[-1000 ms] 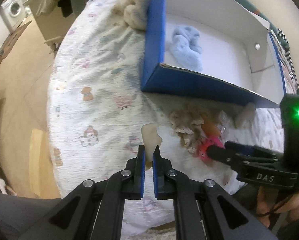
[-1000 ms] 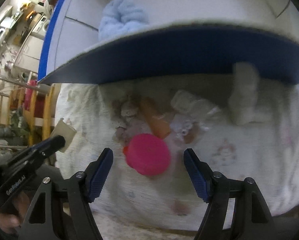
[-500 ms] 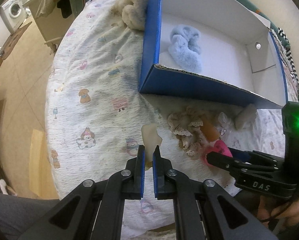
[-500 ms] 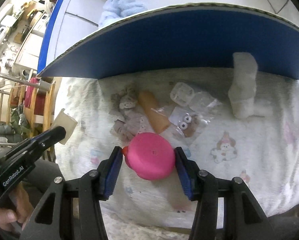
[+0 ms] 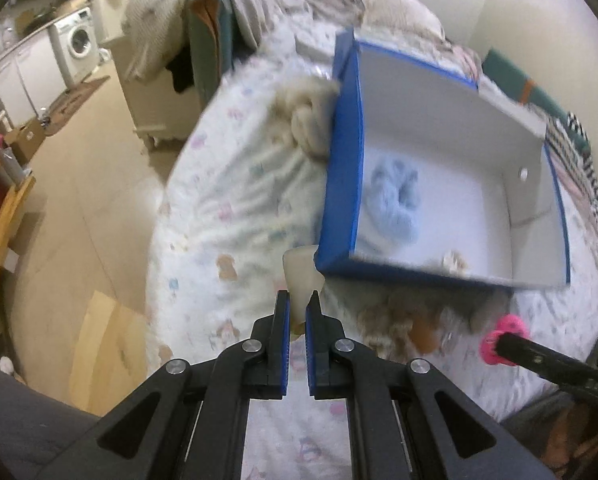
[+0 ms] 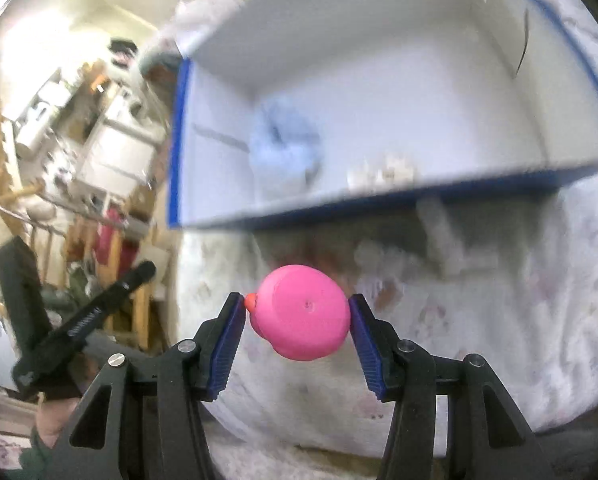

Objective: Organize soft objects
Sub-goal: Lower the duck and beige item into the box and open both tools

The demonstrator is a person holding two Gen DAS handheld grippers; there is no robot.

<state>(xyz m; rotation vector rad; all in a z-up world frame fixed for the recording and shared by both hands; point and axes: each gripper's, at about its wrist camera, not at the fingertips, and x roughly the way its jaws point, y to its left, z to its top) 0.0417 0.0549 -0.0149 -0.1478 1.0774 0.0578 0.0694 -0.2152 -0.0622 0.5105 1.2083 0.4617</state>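
My right gripper [image 6: 297, 314] is shut on a pink soft toy [image 6: 301, 312] and holds it above the bed, short of the blue box [image 6: 379, 204]; the toy also shows in the left wrist view [image 5: 503, 340]. My left gripper [image 5: 297, 304] is shut on a cream soft piece [image 5: 301, 270] near the box's front left corner [image 5: 331, 256]. A light blue fluffy item [image 5: 395, 204] and a small cream item [image 5: 455, 262] lie inside the box. A lace and orange pile [image 5: 407, 320] lies on the bed before the box.
A beige plush [image 5: 307, 116] rests against the box's left wall. A white soft piece [image 6: 435, 220] lies on the patterned bedsheet [image 5: 227, 200] by the box front. Floor, cabinets and a washing machine [image 5: 77, 44] are to the left.
My right gripper closed on the pink toy and lifted it off the bed. Both views have tilted up toward the box. My left gripper still holds the cream piece.
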